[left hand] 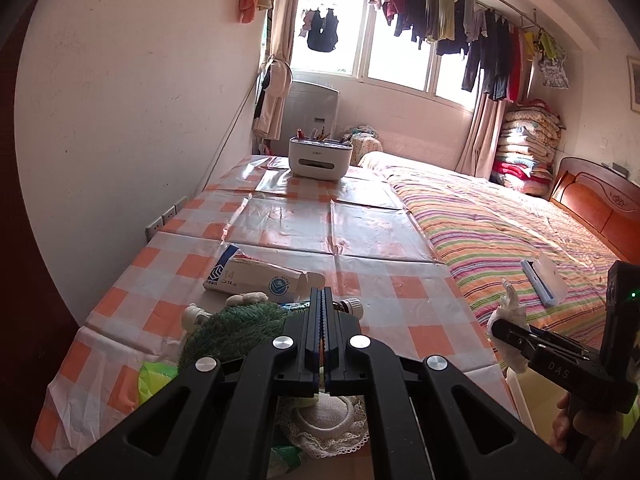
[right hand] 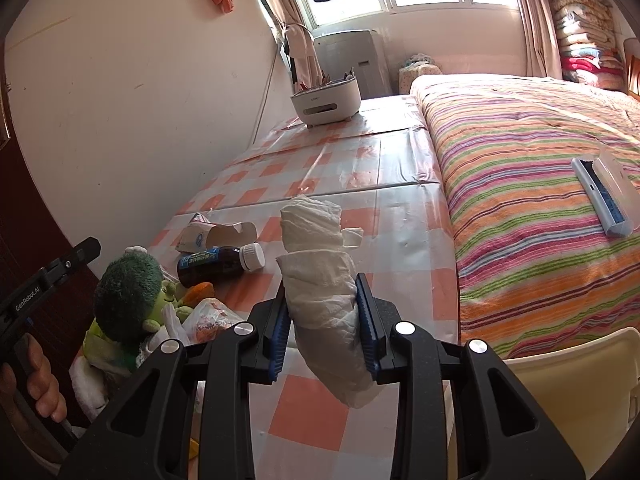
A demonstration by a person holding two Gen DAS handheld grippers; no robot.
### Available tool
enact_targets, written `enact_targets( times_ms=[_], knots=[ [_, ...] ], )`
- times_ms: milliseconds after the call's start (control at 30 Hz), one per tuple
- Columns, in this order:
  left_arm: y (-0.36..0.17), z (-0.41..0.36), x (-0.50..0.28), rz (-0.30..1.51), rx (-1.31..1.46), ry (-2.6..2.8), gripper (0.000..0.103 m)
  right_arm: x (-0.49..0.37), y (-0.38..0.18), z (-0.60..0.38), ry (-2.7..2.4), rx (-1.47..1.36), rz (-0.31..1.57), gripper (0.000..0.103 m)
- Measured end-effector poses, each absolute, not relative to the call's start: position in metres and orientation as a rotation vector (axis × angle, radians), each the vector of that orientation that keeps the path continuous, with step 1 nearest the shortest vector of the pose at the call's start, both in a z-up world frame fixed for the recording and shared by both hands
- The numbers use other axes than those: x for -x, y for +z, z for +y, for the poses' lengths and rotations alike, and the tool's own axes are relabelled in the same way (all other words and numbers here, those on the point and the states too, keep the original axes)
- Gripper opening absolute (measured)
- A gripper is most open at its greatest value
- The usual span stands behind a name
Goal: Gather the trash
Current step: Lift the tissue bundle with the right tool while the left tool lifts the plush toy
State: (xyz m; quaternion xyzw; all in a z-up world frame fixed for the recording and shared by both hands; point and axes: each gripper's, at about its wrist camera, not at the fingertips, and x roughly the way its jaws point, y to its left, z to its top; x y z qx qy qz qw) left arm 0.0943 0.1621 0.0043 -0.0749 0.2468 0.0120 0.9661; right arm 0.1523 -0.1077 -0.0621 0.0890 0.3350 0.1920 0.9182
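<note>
Right wrist view: the right tool [right hand: 323, 312] grips a crumpled white tissue wad [right hand: 320, 280] between its blue pads, jaws parted only as wide as the wad, which sticks up past the fingertips and hangs below them, above the orange-checked counter [right hand: 400, 208]. Left of it on the counter lie a brown medicine bottle [right hand: 220, 262] with a white cap and, just behind, an opened carton [right hand: 218, 236]. A green plush toy [right hand: 128, 292] sits nearer the left edge. In the left wrist view the left tool [left hand: 321, 304] is fully closed on nothing, its tips over the bottle and plush. A striped bed [right hand: 532, 184] adjoins the counter.
</note>
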Motion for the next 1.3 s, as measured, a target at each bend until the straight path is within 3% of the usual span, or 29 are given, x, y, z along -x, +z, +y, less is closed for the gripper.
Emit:
enact_targets(
  times_ms=[400, 433, 467, 533, 667, 1200, 1267, 1300],
  knots=[
    [-0.015, 0.189, -0.102, 0.598, 0.188, 0.08, 0.004, -0.154, -0.067, -0.1, 0.407, -0.168, 0.706, 0.032],
    [-0.016, 0.188, -0.102, 0.602, 0.202, 0.065, 0.014, -0.154, -0.067, -0.1, 0.408, -0.169, 0.708, 0.032],
    [-0.017, 0.19, -0.101, 0.604, 0.226, 0.054, 0.047, -0.154, -0.068, -0.1, 0.408, -0.17, 0.71, 0.032],
    [-0.017, 0.194, -0.095, 0.561, 0.284, 0.059, 0.087, -0.155, -0.068, -0.1, 0.411, -0.169, 0.71, 0.034],
    [-0.013, 0.194, -0.091, 0.533, 0.281, 0.106, 0.088, -0.155, -0.069, -0.099, 0.412, -0.167, 0.708, 0.035],
    [-0.047, 0.178, -0.133, 0.748, 0.096, 0.184, 0.087, -0.155, -0.075, -0.106, 0.402, -0.181, 0.723, 0.039],
    [-0.049, 0.181, -0.134, 0.752, 0.096, 0.192, 0.072, -0.155, -0.075, -0.106, 0.404, -0.184, 0.723, 0.039],
    [-0.05, 0.183, -0.133, 0.753, 0.116, 0.179, 0.07, -0.154, -0.074, -0.106, 0.406, -0.185, 0.721, 0.039]
  ],
)
